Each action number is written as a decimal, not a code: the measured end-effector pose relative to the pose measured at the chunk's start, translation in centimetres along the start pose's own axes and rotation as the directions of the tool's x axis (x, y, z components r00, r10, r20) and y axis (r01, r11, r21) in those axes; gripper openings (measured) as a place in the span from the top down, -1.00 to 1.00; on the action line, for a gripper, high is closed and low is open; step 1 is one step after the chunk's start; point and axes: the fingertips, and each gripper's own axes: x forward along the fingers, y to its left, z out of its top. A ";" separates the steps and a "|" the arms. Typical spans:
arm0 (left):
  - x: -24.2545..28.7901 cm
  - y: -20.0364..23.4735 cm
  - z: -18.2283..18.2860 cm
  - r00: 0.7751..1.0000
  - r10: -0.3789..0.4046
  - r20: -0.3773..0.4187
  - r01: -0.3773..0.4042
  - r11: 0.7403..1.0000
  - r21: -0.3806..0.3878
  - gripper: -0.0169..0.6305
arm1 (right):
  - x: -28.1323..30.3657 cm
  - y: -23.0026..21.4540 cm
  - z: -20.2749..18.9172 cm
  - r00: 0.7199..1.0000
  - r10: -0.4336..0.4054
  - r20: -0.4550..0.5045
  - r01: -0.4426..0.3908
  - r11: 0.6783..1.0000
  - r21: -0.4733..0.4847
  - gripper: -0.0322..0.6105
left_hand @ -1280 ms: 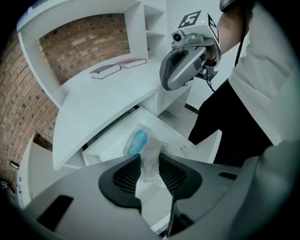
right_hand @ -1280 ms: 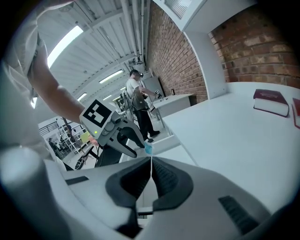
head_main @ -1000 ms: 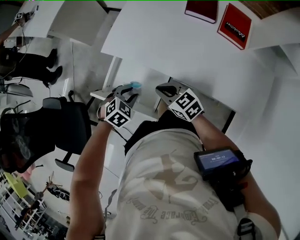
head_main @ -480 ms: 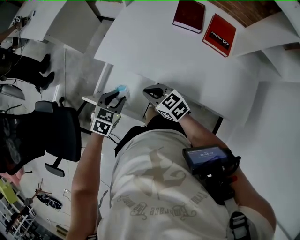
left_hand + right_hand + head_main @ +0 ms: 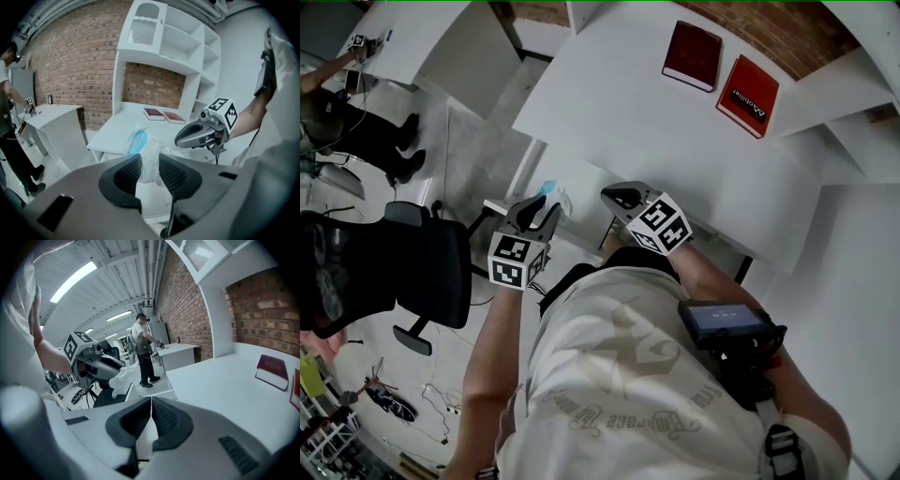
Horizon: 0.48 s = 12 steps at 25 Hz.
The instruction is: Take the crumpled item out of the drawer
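The crumpled item (image 5: pixel 551 194) is a clear plastic wrapper with a blue label. My left gripper (image 5: pixel 545 208) is shut on it and holds it just off the near edge of the white desk (image 5: pixel 656 122). In the left gripper view the wrapper (image 5: pixel 142 149) stands up from between the jaws of the left gripper (image 5: pixel 151 161). My right gripper (image 5: pixel 617 198) hovers close to the right of it, shut and empty. In the right gripper view the right gripper (image 5: pixel 150 412) has its jaws together, and the left gripper (image 5: pixel 101 363) shows with the wrapper (image 5: pixel 123 377).
Two red books (image 5: pixel 692 55) (image 5: pixel 748 82) lie at the desk's far side, under a white shelf unit (image 5: pixel 164 51). A black office chair (image 5: pixel 412 272) stands left of me. A person (image 5: pixel 356 122) works at another white desk at the far left.
The head view has swung a little. Both grippers stay side by side at the desk's edge, and the left one keeps its hold on the wrapper.
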 end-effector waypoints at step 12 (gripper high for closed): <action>-4.9 1.0 2.0 0.981 0.049 0.188 -0.014 0.983 -0.185 0.55 | -1.4 2.0 4.3 0.995 0.018 0.100 -0.018 1.000 0.000 0.82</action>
